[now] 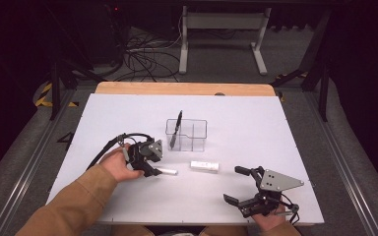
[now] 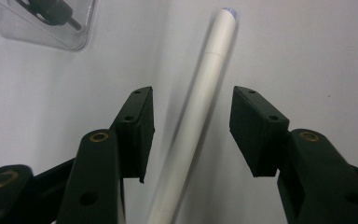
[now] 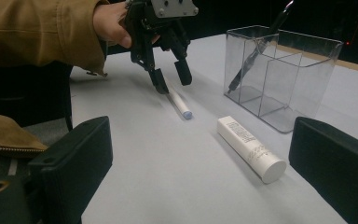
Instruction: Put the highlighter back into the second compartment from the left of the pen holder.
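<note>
You had your left gripper (image 1: 153, 169) lowered over the white pen (image 2: 200, 98) lying on the table (image 1: 236, 123), its jaws parted on either side of the barrel with gaps showing, so nothing was clamped. The pen lay just in front of the clear organizer (image 1: 187, 134), toward you and to its left. A white tube (image 1: 204, 165) rested in front of the organizer, a black pen (image 1: 176, 129) leaning inside it. Your right gripper (image 1: 235, 184) sat nearer you, jaws wide apart, holding nothing.

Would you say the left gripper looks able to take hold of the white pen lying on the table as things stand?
Probably yes: the left gripper stands over the white pen, which lies between its jaws with a gap on each side, and nothing blocks them.
</note>
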`<state>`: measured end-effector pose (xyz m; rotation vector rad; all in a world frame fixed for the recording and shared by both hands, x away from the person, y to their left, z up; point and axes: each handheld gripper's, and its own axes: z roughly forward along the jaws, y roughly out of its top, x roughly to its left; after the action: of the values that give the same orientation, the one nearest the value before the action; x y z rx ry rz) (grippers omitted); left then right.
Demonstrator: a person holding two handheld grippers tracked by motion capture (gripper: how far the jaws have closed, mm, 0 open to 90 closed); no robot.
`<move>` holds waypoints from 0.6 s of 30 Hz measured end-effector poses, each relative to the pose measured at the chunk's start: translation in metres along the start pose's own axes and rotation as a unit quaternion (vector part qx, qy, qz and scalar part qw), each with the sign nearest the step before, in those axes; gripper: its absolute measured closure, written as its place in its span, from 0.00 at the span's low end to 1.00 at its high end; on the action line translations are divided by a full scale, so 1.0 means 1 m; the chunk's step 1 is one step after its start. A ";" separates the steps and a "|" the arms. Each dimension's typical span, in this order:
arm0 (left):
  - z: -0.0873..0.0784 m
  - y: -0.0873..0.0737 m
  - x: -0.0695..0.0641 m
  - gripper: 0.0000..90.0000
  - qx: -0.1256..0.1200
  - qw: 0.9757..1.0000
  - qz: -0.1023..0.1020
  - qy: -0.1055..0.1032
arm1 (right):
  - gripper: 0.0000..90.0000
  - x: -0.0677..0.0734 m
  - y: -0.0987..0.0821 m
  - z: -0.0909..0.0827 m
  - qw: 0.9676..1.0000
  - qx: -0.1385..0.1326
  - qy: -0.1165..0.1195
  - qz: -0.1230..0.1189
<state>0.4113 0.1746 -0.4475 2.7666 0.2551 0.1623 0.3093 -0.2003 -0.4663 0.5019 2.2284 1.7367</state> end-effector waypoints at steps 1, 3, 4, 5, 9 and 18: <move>0.000 0.000 0.001 0.59 0.007 1.000 0.005 0.000 | 0.07 0.000 0.000 0.000 1.000 0.000 0.000 0.000; 0.002 0.001 0.001 0.63 0.018 1.000 0.011 -0.003 | 0.07 0.000 0.000 0.000 1.000 -0.001 0.002 0.001; 0.002 0.001 0.002 0.64 0.020 1.000 0.013 -0.002 | 0.07 0.000 0.000 0.000 1.000 -0.002 0.003 0.002; 0.003 0.001 0.002 0.65 0.021 1.000 0.014 -0.003 | 0.07 0.000 0.000 0.000 1.000 -0.004 0.004 0.002; 0.005 0.001 0.002 0.68 0.025 0.999 0.022 -0.007 | 0.07 -0.001 0.000 -0.001 1.000 -0.005 0.006 0.003; 0.010 0.003 0.002 0.74 0.039 0.998 0.041 -0.005 | 0.07 0.000 0.000 -0.001 1.000 -0.005 0.007 0.002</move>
<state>0.4152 0.1693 -0.4553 2.8570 0.1492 0.1610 0.3094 -0.2011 -0.4664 0.4939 2.2284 1.7583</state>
